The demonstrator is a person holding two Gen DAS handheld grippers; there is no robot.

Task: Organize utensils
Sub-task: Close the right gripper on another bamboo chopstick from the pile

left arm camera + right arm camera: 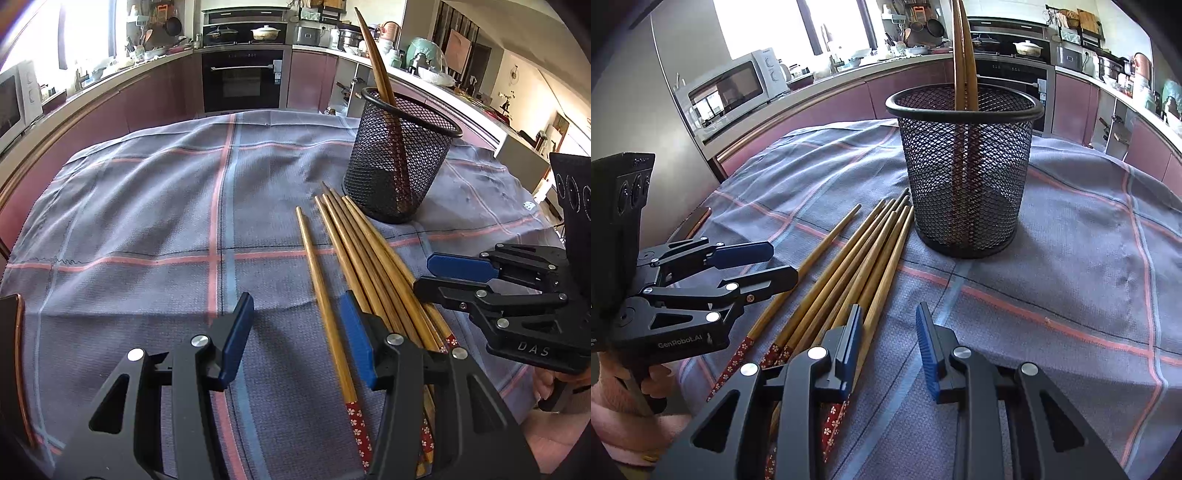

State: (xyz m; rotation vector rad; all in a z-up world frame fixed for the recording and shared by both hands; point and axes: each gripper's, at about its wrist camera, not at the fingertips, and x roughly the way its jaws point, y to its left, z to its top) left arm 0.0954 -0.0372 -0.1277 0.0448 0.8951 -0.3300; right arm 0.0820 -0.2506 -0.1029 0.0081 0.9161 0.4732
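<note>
A black mesh cup stands upright on the checked cloth with two wooden chopsticks leaning in it. Several wooden chopsticks with red flowered ends lie in a bundle in front of the cup. One chopstick lies apart to the left of the bundle. My left gripper is open over that single chopstick. My right gripper is open and empty at the bundle's right edge.
The grey cloth with red and blue stripes covers the table. A phone with a copper rim lies at the table's left edge. Kitchen counters, an oven and a microwave stand behind.
</note>
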